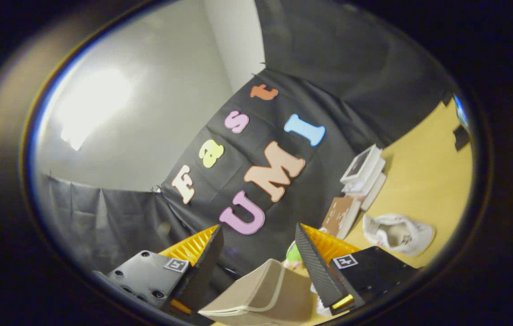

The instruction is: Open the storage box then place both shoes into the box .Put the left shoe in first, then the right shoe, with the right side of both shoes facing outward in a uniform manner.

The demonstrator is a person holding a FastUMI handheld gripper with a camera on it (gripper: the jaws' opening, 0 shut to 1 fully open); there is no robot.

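Gripper view: with the gripper (258, 267) spread wide and nothing held, the storage box (261, 294) lid between them could be missed.

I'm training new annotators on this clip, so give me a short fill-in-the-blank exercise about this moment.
1. The gripper has its fingers ____, with a gap between them.
2. The beige fabric storage box sits ____ the two fingers.
3. The white shoe lies on the ____ tabletop, beyond the fingers.
4. A stack of white books stands beside the ____ cloth wall.

Missing words: open; between; yellow; black
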